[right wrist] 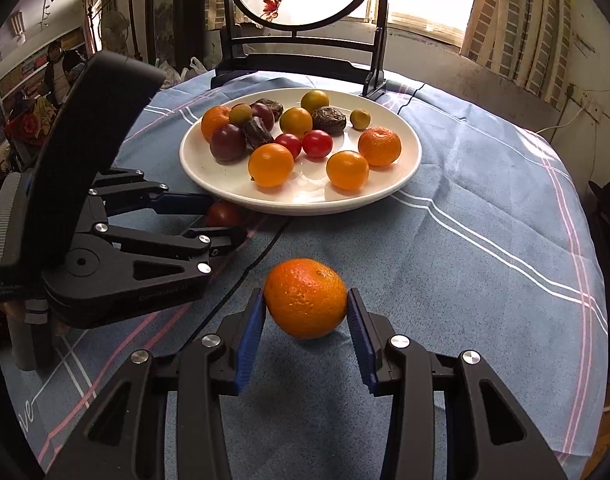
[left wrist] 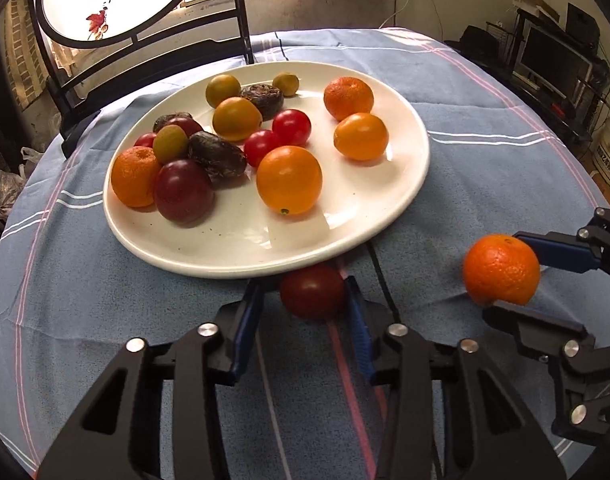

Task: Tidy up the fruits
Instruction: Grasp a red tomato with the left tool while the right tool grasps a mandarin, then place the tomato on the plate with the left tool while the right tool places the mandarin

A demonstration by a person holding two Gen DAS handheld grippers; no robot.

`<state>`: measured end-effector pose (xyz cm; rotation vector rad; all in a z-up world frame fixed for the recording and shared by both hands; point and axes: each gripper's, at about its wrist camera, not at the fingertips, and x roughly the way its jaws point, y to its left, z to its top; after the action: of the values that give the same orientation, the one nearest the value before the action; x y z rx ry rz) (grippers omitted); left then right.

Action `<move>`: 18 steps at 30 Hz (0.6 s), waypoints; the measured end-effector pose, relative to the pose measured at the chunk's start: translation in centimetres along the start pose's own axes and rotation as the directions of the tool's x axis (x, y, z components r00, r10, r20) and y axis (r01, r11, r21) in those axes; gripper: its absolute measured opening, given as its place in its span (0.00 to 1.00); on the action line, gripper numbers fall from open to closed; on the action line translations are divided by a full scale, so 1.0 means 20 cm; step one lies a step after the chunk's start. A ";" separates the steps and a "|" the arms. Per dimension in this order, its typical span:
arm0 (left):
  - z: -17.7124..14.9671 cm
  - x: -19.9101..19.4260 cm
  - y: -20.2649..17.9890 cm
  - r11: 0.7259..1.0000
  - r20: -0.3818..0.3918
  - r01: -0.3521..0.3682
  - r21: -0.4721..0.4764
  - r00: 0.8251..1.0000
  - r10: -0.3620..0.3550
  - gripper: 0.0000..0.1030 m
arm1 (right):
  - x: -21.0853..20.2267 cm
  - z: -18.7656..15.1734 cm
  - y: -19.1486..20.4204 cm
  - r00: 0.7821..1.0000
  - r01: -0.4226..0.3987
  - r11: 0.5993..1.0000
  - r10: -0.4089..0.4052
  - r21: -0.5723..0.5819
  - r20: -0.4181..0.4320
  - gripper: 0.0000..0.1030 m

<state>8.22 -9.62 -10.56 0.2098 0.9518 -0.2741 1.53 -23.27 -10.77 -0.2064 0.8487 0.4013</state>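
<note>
Both grippers are seen loaded, each with one fruit. The right gripper (right wrist: 306, 300) is closed partway onto a mandarin (right wrist: 306, 298) at lower centre of the right wrist view; the blue pads (right wrist: 252, 334) are pressed against its two sides, and from the shadow beneath it the fruit is judged to be lifted clear of the blue tablecloth (right wrist: 465, 240). The left gripper (left wrist: 311, 294) is set at a similar width around a dark red tomato (left wrist: 313, 292) at lower centre of the left wrist view, just below the near rim of the white plate (left wrist: 265, 248). Contact by both pads is suggested, but whether the tomato is raised or resting on the cloth cannot be told.

Several risks are judged from here. The mandarin is gripped only at its widest sides, so it could be rolled out of the pads if the wrist is tilted. The tomato is soft-skinned and could be bruised or split by a tighter squeeze. The plate rim sits directly ahead of the tomato and could be struck if the fruit is carried forward too low. The plate is already crowded toward its upper left, so a dropped fruit could knock others into rolling; bare space is seen at its lower right. A dark cable (left wrist: 381, 276) on the cloth beside the left fingers could be snagged.
</note>
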 end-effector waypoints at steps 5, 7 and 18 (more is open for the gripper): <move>-0.08 -0.11 -0.01 0.999 0.017 0.000 0.041 1.000 -0.001 0.30 | -0.04 -0.02 0.03 1.000 -0.011 1.000 0.011 -0.006 0.010 0.41; -0.14 -0.18 0.01 0.999 0.033 0.010 0.053 0.999 -0.012 0.30 | -0.06 -0.03 0.05 1.000 -0.023 1.000 0.023 -0.007 0.013 0.41; 0.03 -0.36 0.16 0.997 0.173 -0.078 0.009 0.982 0.075 0.30 | -0.17 0.16 0.14 0.996 -0.022 0.998 0.026 -0.055 0.089 0.40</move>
<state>5.84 -5.79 -4.06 0.2330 0.7688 -0.2254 0.47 -20.50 -6.26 -0.2269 0.7535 0.4532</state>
